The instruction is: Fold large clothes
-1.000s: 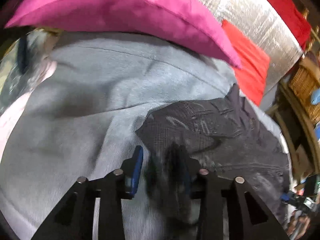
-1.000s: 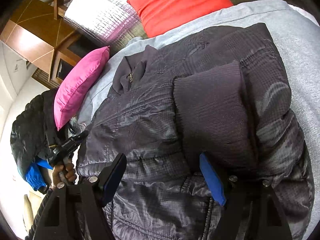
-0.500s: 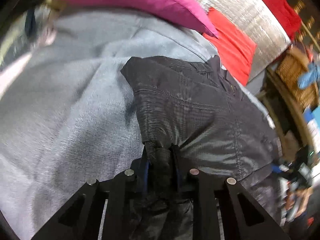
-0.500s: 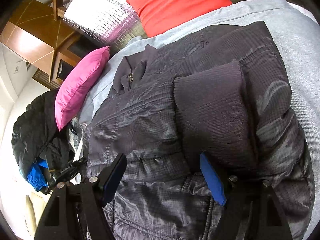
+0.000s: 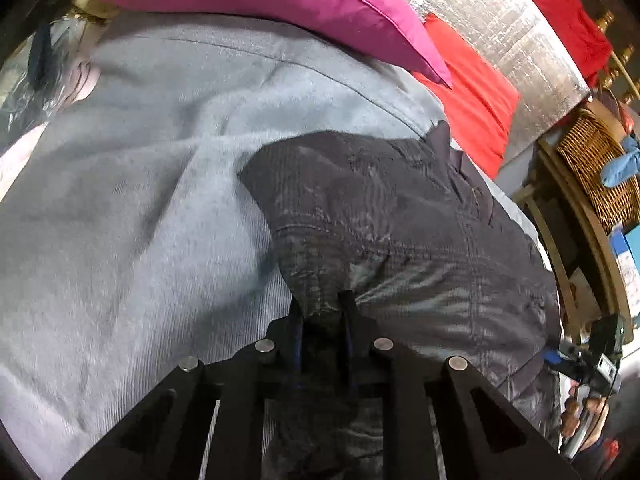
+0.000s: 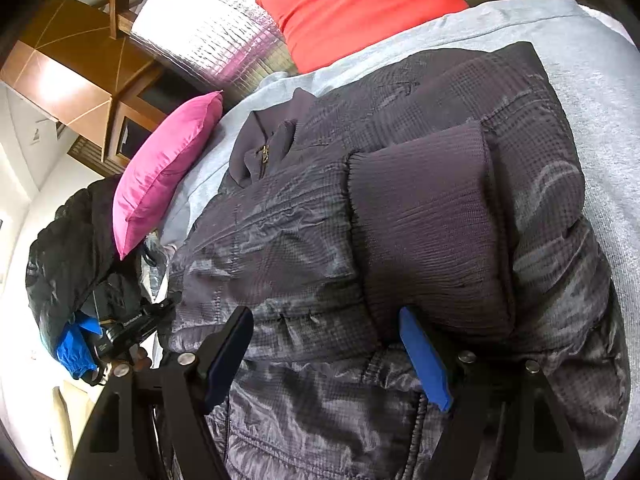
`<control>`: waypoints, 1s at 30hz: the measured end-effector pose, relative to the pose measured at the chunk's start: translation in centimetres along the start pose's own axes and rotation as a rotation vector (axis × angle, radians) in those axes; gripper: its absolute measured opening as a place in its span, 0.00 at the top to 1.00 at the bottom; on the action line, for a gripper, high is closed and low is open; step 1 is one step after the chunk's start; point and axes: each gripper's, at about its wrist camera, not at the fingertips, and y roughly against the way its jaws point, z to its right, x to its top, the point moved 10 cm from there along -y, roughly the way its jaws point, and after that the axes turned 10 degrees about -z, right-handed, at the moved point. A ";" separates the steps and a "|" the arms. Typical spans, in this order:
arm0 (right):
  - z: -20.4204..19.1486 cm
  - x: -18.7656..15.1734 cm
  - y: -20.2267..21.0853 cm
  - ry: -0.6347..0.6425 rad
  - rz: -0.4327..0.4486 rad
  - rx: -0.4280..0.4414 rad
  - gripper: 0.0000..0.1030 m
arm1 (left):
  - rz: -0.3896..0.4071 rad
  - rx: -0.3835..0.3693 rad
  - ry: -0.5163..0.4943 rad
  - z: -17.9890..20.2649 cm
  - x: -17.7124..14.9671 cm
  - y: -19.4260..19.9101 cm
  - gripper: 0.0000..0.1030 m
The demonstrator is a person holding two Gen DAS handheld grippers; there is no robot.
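dark jacket (image 6: 400, 208) lay on grey blanket (image 5: 120, 220), frame centre, one sleeve already folded across body. left gripper (image 5: 322, 312) jaws had just been closing, pinching jacket edge, probably other sleeve. right gripper (image 6: 328, 354) wide, empty. further folds remained.

one dark grey quilted puffer jacket (image 6: 304, 248) lies spread in the middle, with one ribbed knit cuff (image 6: 424, 224) folded over it on the right. one light grey bed cover (image 5: 132, 208) is under it. at the far side there are one magenta satin pillow (image 6: 160, 180) on the left, one red cushion (image 6: 360, 4) further right, and one silver quilted foil panel (image 6: 212, 28) between them. one black shiny jacket (image 6: 68, 248) sits at the far left edge. two black two-finger grippers: one left gripper (image 5: 322, 312), one right gripper (image 6: 324, 356).
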 end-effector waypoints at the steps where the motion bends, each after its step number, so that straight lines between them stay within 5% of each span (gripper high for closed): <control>1: 0.0 0.0 0.0 0.002 -0.001 0.000 0.24 | 0.012 0.016 -0.026 0.4 0.7 0.0 0.83; 3: 0.0 -0.1 0.1 0.001 -0.003 -0.001 0.24 | 0.006 0.056 -0.063 0.5 0.7 -0.3 0.78; 5: 0.1 -0.1 0.2 -0.011 -0.008 0.008 0.24 | -0.010 0.086 -0.036 -0.2 0.1 -0.5 0.62; 6: 0.1 -0.1 0.4 -0.025 -0.014 0.020 0.24 | 0.009 0.119 -0.027 -0.8 -0.1 -0.1 0.45; 7: 0.1 0.1 0.9 -0.042 -0.016 0.035 0.24 | 0.045 0.150 -0.023 -1.3 -0.3 0.9 0.42; 13: -1.0 3.0 4.9 -0.027 0.084 0.103 0.23 | 0.215 0.186 -0.075 0.4 -0.7 5.6 0.41; 17: 1.5 5.2 2.5 -0.112 0.057 0.093 0.24 | 0.176 0.172 -0.152 3.0 -1.8 3.8 0.29; 20: 2.7 5.4 1.8 -0.169 0.064 0.079 0.25 | 0.049 0.322 -0.232 2.1 -3.6 -0.6 0.25; 25: 0.8 3.4 6.3 -0.074 0.120 0.017 0.23 | 0.129 0.328 -0.191 2.4 -3.3 2.0 0.20; 30: 4.3 1.4 10.0 -0.124 0.156 -0.016 0.23 | 0.220 0.311 -0.241 4.2 -4.2 5.0 0.20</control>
